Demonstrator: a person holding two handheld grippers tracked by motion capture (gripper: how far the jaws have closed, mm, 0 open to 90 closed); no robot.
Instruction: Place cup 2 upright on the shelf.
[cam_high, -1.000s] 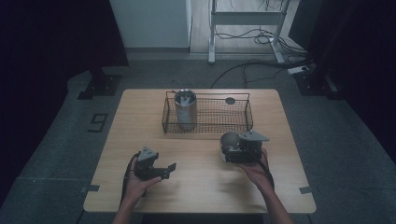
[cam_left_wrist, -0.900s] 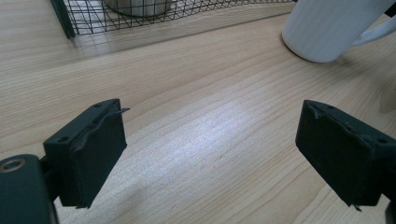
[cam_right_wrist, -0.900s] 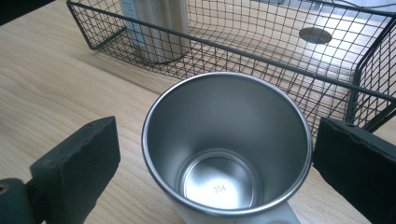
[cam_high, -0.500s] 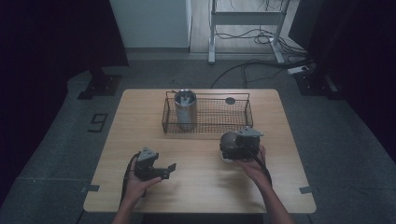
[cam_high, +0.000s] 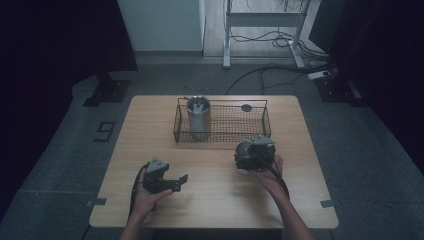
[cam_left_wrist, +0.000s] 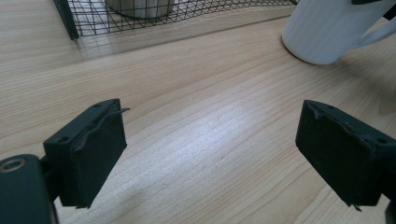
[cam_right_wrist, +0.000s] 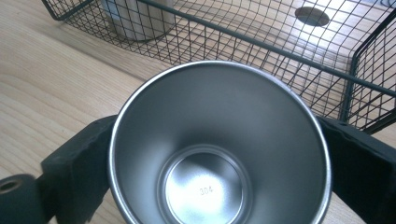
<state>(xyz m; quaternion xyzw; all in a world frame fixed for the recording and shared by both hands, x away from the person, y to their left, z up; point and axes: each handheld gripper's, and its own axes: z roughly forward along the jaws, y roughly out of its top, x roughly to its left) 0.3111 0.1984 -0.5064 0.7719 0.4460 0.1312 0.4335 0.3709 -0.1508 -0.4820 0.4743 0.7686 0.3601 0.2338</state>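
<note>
Right hand-held gripper (cam_right_wrist: 219, 154) clamped around steel cup (cam_right_wrist: 217, 144) — upright, mouth up — beside wire basket (cam_right_wrist: 280, 51).

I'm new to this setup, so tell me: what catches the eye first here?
The shiny steel cup clamped in the right claw, near the table's right front. Behind it, a black wire basket with a tall metal tumbler standing at its left end. The left claw hangs open over bare wood.

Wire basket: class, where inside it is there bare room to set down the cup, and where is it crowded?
The wire basket is crowded at its left end, where a steel tumbler stands. Its middle and right are bare mesh. The right gripper holds the steel cup just outside the front right corner.
</note>
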